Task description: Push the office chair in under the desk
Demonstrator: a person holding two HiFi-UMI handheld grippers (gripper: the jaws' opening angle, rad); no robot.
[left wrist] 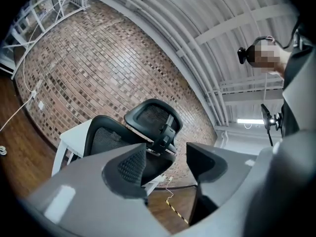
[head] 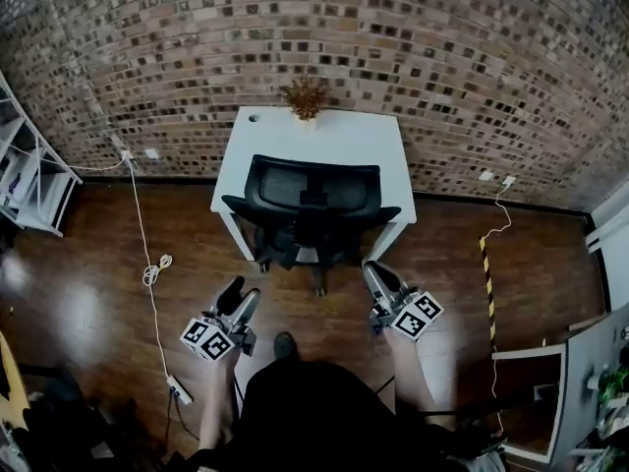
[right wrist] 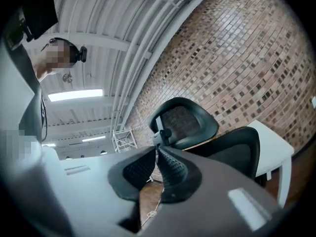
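Brick wall behind; office chair at the bench's front edge. Left gripper jaws narrowly apart, empty; right gripper jaws closed.

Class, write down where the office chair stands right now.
In the head view, the office chair stands centre frame at the front edge of the white desk, which backs onto the brick wall.
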